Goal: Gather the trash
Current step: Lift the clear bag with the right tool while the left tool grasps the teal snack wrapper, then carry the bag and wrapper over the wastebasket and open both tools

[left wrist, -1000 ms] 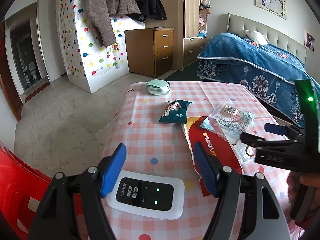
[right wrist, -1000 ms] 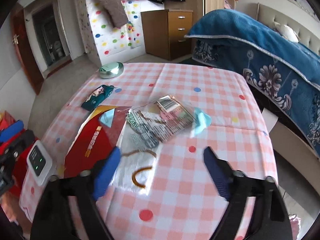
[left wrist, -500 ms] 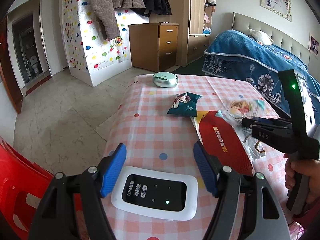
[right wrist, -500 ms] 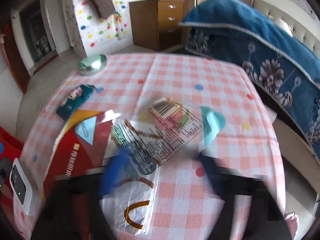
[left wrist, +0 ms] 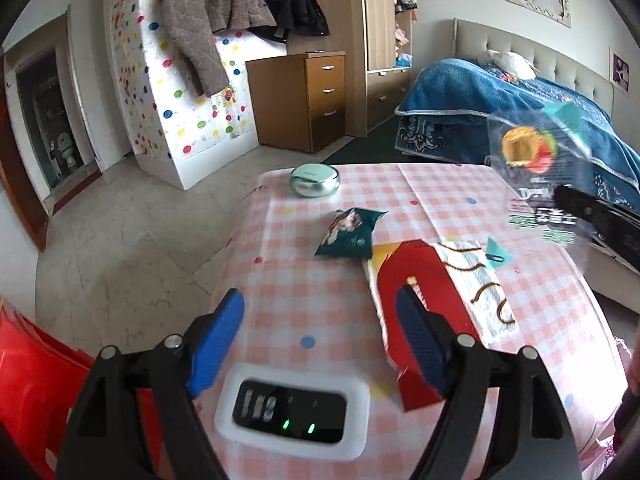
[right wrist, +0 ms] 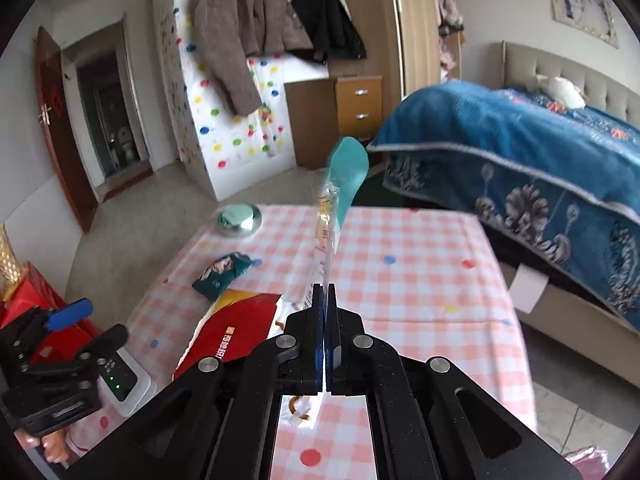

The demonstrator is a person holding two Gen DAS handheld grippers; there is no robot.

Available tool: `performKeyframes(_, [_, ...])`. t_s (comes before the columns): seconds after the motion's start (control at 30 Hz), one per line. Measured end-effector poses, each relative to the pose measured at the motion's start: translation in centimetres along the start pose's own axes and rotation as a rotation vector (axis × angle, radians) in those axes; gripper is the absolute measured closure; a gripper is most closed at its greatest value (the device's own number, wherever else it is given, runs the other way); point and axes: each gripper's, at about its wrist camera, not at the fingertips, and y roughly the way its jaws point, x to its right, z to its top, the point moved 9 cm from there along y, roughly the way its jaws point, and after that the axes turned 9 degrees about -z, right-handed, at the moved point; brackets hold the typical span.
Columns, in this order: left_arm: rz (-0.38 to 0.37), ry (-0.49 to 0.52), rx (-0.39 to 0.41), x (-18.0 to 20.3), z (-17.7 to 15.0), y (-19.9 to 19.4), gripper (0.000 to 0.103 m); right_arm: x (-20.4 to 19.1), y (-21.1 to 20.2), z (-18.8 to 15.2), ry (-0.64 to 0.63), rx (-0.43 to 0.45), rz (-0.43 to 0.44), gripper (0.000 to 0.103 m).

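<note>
Currently the right gripper is clamped fully on one edge of a clear printed plastic wrapper with teal corners, lifted clear of the pink checked bench; its jaws have just been closing. Risk: the thin film slips out. The left gripper hangs wide open, empty, above a white pocket router. A dark green snack packet remains uncollected.

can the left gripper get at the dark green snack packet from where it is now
Probably yes. The left gripper has open, empty jaws that have just widened, and the dark green snack packet lies ahead on the table with only bare cloth between. The right gripper, holding the clear wrapper, is off to the side.
</note>
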Motion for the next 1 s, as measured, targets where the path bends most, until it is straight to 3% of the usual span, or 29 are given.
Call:
performKeyframes(0.17, [-0.022, 0.006, -0.039, 0.6, 2.0, 3.5, 0.029, 0.4, -0.6, 0.8, 0.018, 0.015, 0.027, 0.103])
performKeyframes(0.2, [-0.027, 0.004, -0.054, 0.6, 2.2, 4.3, 0.037, 0.5, -0.8, 1.1, 0.02, 0.016, 0.029, 0.103])
performKeyframes(0.27, [-0.025, 0.002, -0.093, 0.4, 2.5, 6.2, 0.042, 1.1, -0.7, 1.4, 0.04, 0.016, 0.053, 0.103])
performKeyframes(0.37, [-0.042, -0.018, -0.144, -0.1, 3.1, 8.8, 0.041, 2.0, -0.8, 1.6, 0.058, 0.014, 0.077, 0.103])
performKeyframes(0.43, [-0.056, -0.046, -0.178, -0.2, 3.2, 10.4, 0.031, 2.4, -0.6, 1.6, 0.07, 0.012, 0.088, 0.103])
performKeyframes(0.57, [-0.071, -0.05, -0.21, -0.1, 2.9, 12.1, 0.03, 2.3, 0.0, 1.3, 0.075, 0.005, 0.098, 0.103])
performKeyframes(0.63, [-0.081, -0.067, -0.252, -0.1, 2.4, 12.8, 0.042, 2.4, 0.1, 1.1, 0.075, 0.0, 0.101, 0.103])
performKeyframes(0.67, [-0.086, -0.08, -0.25, -0.1, 2.3, 12.8, 0.051, 2.5, 0.2, 0.9, 0.078, -0.004, 0.104, 0.103])
performKeyframes(0.77, [-0.071, -0.073, -0.21, -0.2, 2.6, 11.9, 0.057, 2.8, 0.0, 0.4, 0.092, -0.011, 0.107, 0.103])
performKeyframes(0.8, [-0.075, -0.071, -0.191, 0.0, 2.7, 11.2, 0.066, 2.9, -0.4, 0.3, 0.099, -0.01, 0.107, 0.103])
performKeyframes(1.0, [-0.16, -0.044, -0.061, 3.6, 2.7, 4.3, 0.066, 4.0, -3.9, -0.5, 0.144, 0.008, 0.093, 0.103])
